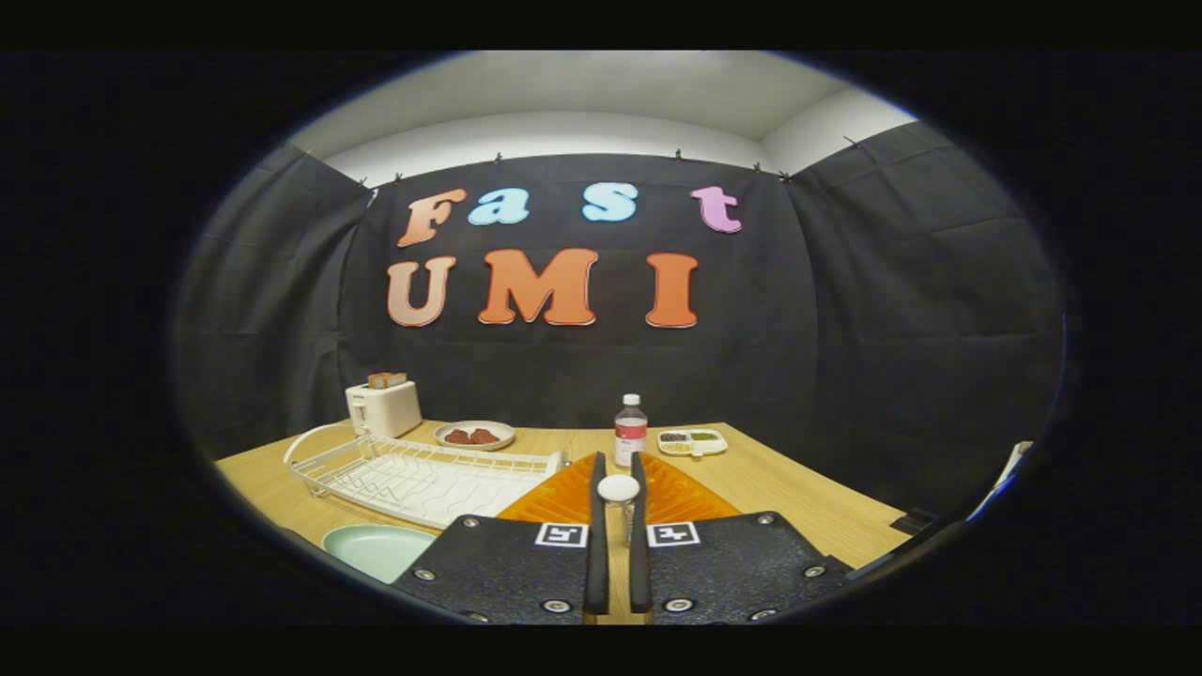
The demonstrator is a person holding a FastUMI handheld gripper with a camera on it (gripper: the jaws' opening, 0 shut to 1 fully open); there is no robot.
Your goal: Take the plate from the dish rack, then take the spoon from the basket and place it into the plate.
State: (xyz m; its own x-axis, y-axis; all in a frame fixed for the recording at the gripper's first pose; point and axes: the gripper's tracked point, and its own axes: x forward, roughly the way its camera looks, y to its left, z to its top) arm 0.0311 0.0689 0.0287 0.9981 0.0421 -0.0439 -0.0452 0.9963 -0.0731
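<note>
My gripper (618,462) is shut on a spoon (618,488). The spoon stands upright between the fingers, its white rounded bowl on top and its clear handle running down between the pads. Right behind the fingers lies the orange basket (554,502), spreading to both sides of them. A pale green plate (377,549) rests flat on the wooden table, low and to the left of the fingers. Just beyond the plate is the white wire dish rack (423,474), with no dishes standing in it.
A white toaster (383,406) with bread in it stands behind the rack. A plate of red food (474,435), a clear bottle (630,430) and a white divided dish (692,441) line the table's far side. The table edge (845,526) runs off to the right.
</note>
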